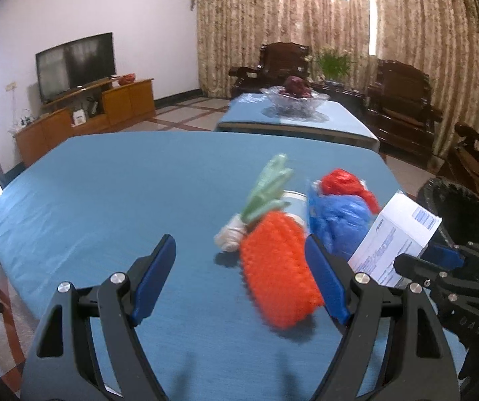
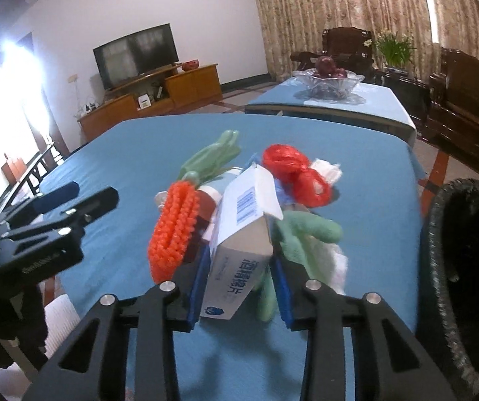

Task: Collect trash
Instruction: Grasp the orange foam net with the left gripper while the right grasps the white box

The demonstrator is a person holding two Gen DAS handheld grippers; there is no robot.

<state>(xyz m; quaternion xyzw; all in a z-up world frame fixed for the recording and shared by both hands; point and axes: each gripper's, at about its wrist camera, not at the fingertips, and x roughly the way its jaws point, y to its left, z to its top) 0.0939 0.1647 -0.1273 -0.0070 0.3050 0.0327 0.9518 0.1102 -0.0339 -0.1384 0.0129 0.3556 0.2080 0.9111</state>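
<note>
A heap of trash lies on the blue table (image 1: 105, 193): an orange knitted piece (image 1: 276, 267), a green glove (image 1: 266, 187), a blue bag (image 1: 336, 220) and a red bag (image 1: 343, 180). My left gripper (image 1: 239, 280) is open and low over the table; the orange piece lies just inside its right finger, untouched. My right gripper (image 2: 241, 284) is shut on a white printed box (image 2: 239, 254), with a blue pad against each side and the box tilted up. In the right wrist view the left gripper (image 2: 82, 195) hovers at the left, beside the orange piece (image 2: 175, 224). A second green glove (image 2: 306, 230) lies right of the box.
A black bin (image 2: 466, 260) stands off the table's right edge and also shows as the bin (image 1: 466, 207) in the left view. Beyond are a second blue table with a glass fruit bowl (image 1: 292, 100), a TV (image 1: 75, 63) on a wooden cabinet, dark armchairs (image 1: 399, 107) and curtains.
</note>
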